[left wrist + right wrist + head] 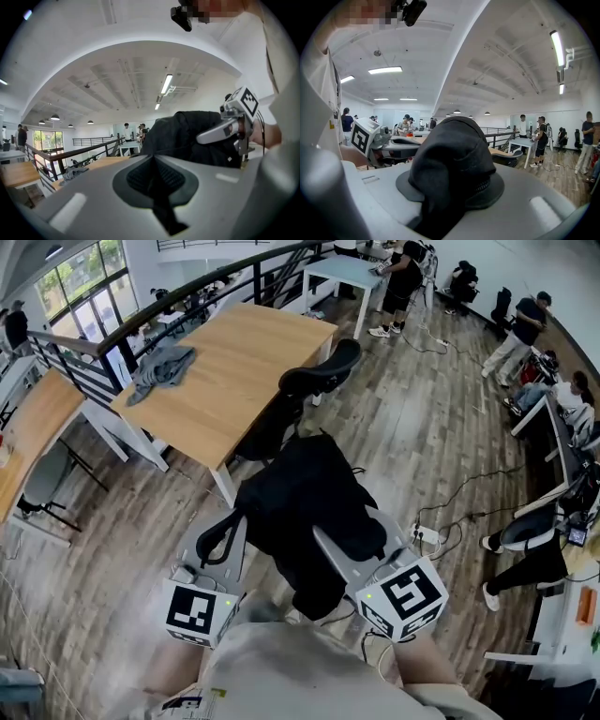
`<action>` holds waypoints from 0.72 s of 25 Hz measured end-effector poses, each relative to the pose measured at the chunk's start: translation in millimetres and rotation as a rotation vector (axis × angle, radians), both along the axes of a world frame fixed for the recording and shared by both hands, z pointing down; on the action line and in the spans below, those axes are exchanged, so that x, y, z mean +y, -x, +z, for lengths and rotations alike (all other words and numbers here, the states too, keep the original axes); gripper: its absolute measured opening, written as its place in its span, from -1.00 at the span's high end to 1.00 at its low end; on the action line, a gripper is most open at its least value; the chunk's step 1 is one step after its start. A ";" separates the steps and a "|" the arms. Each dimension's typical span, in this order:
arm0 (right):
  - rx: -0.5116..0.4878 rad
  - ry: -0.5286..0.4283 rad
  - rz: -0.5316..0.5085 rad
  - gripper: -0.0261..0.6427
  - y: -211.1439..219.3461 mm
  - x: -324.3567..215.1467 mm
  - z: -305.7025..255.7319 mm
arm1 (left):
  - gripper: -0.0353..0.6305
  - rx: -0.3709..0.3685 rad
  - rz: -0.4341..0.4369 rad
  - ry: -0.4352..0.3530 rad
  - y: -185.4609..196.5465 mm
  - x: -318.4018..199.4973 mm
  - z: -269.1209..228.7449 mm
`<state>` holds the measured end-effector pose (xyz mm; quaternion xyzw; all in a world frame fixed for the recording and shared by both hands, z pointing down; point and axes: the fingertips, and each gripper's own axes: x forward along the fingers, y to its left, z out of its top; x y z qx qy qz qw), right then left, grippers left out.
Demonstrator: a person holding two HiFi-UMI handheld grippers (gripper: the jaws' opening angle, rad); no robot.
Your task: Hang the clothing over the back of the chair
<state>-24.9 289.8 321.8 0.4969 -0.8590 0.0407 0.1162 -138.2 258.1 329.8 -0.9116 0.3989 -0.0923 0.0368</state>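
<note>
We hold the black garment (309, 488) up in the air, on the near side of the black chair (319, 371) tucked at the wooden table (253, 352). Our right gripper (328, 542) is clamped on a thick bunch of it. Our left gripper (236, 519) pinches a thin edge, jaws nearly together (a grey cloth (161, 367) lies on the table).

Behind garment (309, 502), chair (320, 372); table (239, 357) alongside.

Bright, even daylight and tube light; heavy fisheye.
Windows (80, 282) and ceiling tubes (166, 83) light me softly, shadows faint; my views bend and blacken at the rims, my near jaws blur, the black clothing (450, 159) shows little detail.
</note>
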 end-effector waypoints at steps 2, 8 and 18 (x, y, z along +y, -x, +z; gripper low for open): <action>-0.003 -0.001 -0.010 0.43 -0.6 -1.1 0.3 | 0.89 -0.002 -0.009 0.017 -0.1 0.3 2.5; -0.019 0.000 -0.021 0.43 -4.7 -14.8 -2.4 | 0.89 0.002 -0.018 -0.017 -1.0 -12.5 0.7; -0.003 -0.003 -0.024 0.43 -7.6 -67.8 -2.8 | 0.89 0.029 -0.013 -0.022 -3.6 -72.2 3.3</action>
